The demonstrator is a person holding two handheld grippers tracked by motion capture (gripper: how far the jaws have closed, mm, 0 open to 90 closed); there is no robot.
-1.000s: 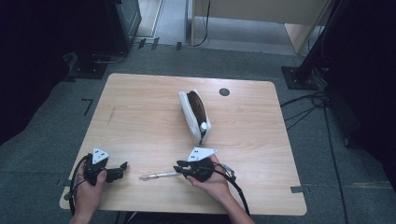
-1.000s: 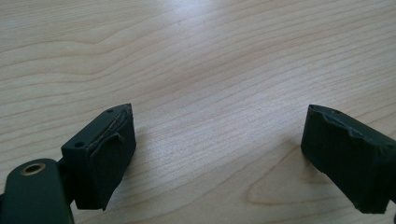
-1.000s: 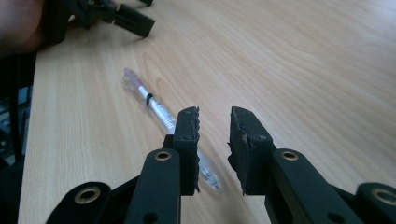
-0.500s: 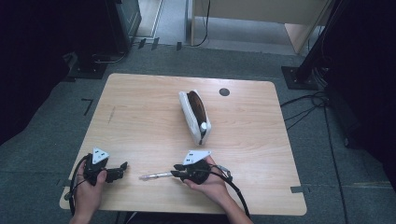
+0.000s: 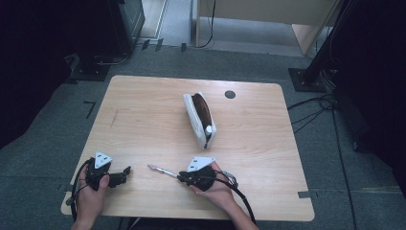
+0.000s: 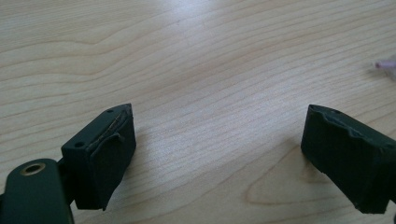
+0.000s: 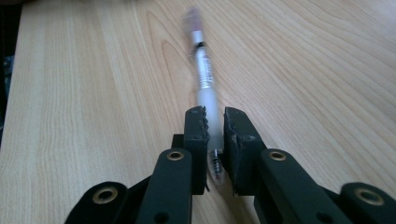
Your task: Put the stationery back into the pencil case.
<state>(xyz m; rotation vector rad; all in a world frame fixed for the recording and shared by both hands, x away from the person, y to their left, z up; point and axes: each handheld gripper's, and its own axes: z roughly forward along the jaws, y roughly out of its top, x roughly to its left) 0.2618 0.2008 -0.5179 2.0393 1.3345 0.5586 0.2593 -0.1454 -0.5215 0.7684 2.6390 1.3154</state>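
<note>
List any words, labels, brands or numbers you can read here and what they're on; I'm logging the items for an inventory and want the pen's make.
No legible text anywhere.
Pen, clamped in the right gripper: dark band and clear barrel, blurred, no brand readable.
Pencil case: no label to be made out.
Left gripper and table: no markings.

No lettering, brand, number or sign can be read anywhere. The pen (image 7: 204, 79) carries a dark band, too blurred to read.
</note>
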